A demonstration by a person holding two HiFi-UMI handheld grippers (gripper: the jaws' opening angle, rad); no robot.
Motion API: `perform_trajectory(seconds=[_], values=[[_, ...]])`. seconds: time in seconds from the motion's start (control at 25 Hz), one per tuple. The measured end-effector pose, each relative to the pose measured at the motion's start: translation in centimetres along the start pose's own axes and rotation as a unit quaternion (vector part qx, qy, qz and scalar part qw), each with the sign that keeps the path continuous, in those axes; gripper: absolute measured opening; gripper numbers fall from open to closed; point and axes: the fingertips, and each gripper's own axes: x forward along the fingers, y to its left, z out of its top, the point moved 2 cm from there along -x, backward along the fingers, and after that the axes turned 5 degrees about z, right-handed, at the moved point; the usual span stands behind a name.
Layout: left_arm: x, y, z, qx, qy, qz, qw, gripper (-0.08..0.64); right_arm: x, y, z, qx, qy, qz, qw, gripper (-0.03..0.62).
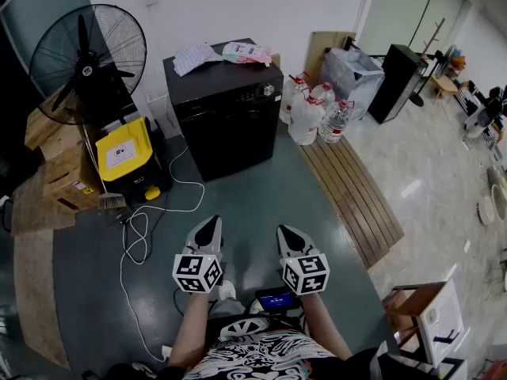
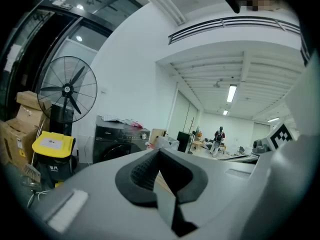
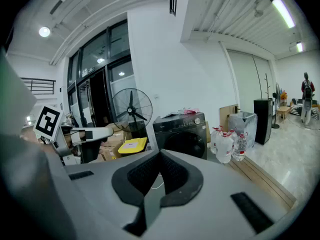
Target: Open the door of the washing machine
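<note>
A black front-loading washing machine (image 1: 226, 113) stands against the back wall with its round door closed; it also shows in the left gripper view (image 2: 117, 144) and the right gripper view (image 3: 185, 134). Some cloths and packets lie on its top. My left gripper (image 1: 212, 224) and right gripper (image 1: 283, 231) hang side by side well in front of the machine, above the dark floor, both pointing toward it. Both are shut with nothing between the pads, far from the door.
A black standing fan (image 1: 87, 58) and a yellow-lidded floor machine (image 1: 127, 155) sit left of the washer, with a white cable (image 1: 142, 228) snaking over the floor. Cardboard boxes (image 1: 63, 169) lie further left. Water jugs (image 1: 310, 113) and a wooden pallet (image 1: 352, 196) are to the right.
</note>
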Motion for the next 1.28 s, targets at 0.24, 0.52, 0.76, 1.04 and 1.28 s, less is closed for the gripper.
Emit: perform_trajectory(seconds=[0.24, 0.52, 0.76, 1.04, 1.28], values=[[-2.0, 0.5, 0.3, -0.02, -0.003, 0.01, 0.9997, 0.002, -0.7, 1.7, 0.5, -0.009, -0.004, 0.011, 1.0, 0.002], [-2.2, 0.4, 0.3, -0.016, -0.008, 0.016, 0.9997, 0.006, -0.8, 2.1, 1.0, -0.026, -0.019, 0.015, 0.999, 0.002], [-1.8, 0.9, 0.1, -0.009, -0.009, 0.018, 0.9998, 0.08, 0.3, 2.1, 1.2, -0.005, -0.017, 0.05, 0.999, 0.196], [1.6, 4.9, 0.6, -0.014, -0.011, 0.037, 0.9992, 0.102, 4.6, 0.9, 2.2, -0.004, -0.014, 0.041, 0.999, 0.179], [9.1, 10.6, -0.2, -0.016, 0.007, 0.035, 0.9992, 0.11, 12.2, -2.0, 2.8, -0.01, 0.012, 0.019, 1.0, 0.195]])
